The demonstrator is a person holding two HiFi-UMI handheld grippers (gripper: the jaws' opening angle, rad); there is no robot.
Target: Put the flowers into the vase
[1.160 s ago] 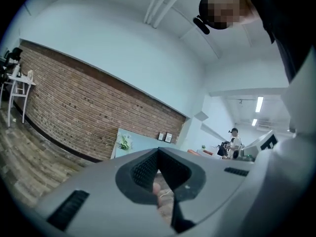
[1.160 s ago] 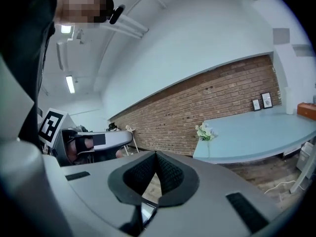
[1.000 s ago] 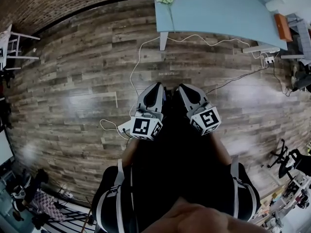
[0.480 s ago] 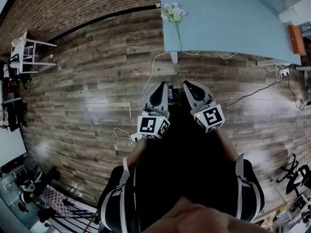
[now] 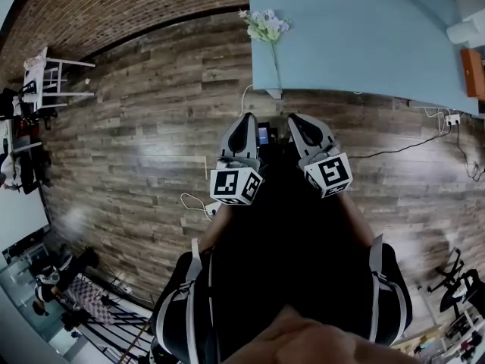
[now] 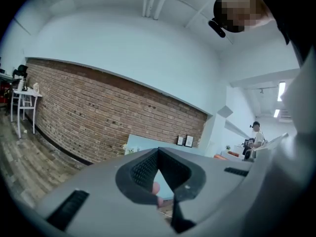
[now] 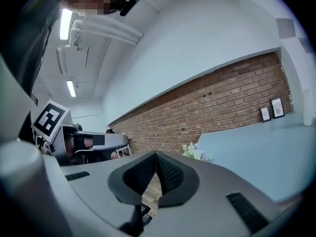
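Observation:
A bunch of pale flowers [image 5: 265, 25] with a long green stem lies on the near left corner of a light blue table [image 5: 364, 36]. I hold both grippers side by side in front of my body, above the wooden floor and short of the table. My left gripper [image 5: 246, 118] is shut with nothing in it, and so is my right gripper [image 5: 297, 118]. In the right gripper view the shut jaws [image 7: 155, 153] point at the flowers [image 7: 196, 152] on the table's corner [image 7: 256, 157]. The left gripper [image 6: 158, 150] faces the brick wall and the table's end.
Cables [image 5: 394, 150] trail over the plank floor [image 5: 136, 142] under and beside the table. A white stool [image 5: 45, 74] stands by the brick wall at left. A white thing [image 5: 466, 30] and an orange one [image 5: 474, 70] sit at the table's far right. Another person [image 6: 256, 135] stands far off.
The table and flowers have drawn nearer and lower in the head view as I walk toward them. Both grippers keep side by side, still shut.

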